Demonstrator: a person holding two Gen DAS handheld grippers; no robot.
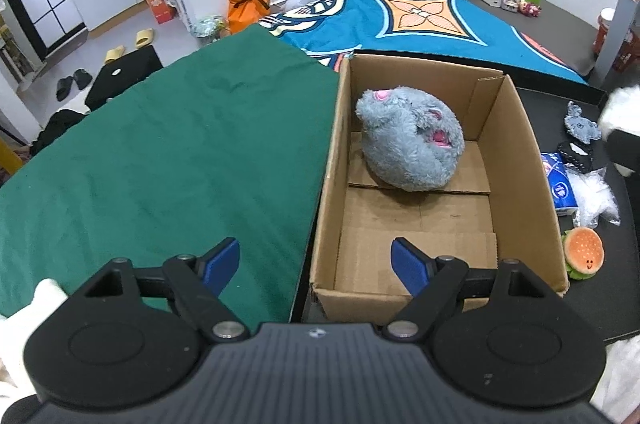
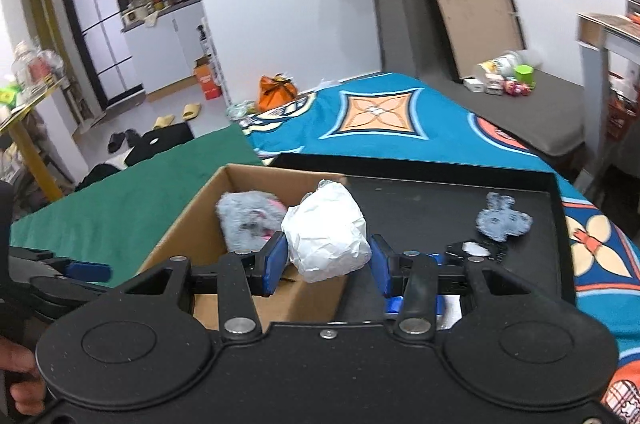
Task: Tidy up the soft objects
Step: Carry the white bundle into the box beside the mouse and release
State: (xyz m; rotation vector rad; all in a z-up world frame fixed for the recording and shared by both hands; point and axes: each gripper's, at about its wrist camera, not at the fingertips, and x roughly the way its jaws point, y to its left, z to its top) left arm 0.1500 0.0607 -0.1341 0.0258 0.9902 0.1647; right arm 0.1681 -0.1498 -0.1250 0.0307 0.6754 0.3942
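Two tools at work over one cardboard box point(image 1: 520, 159). Leftmost, a green cloth point(image 1: 168, 151), bare of toys. Next, left tool point(image 1: 316, 266): jaws spread wide, nothing between the blue pads point(image 1: 222, 264), poised over the box's near-left corner, one pad above the cloth, the other inside the box. Then the box itself, open-topped, long axis running away from the left tool; inside, a single grey plush point(image 1: 410, 137) against the far end, near half of the floor bare. Further right, right tool point(image 2: 329, 264): jaws partly closed, pressing from both sides on a crumpled white bundle point(image 2: 326, 236), carried in the air right at the box's right wall, plush just left of it in that view. Key relation, as judged: open floor of the box lying left of and below the bundle, so a short carry leftward over the wall and a release there; right hand clearly the nearer one for that. Rightmost, on the black counter point(image 2: 420, 199): small grey soft toy point(image 2: 502, 220), burger plush point(image 1: 582, 258) touching the box's near-right corner, blue tissue pack point(image 1: 560, 189), clear plastic wrap point(image 1: 594, 199), all outside the box.
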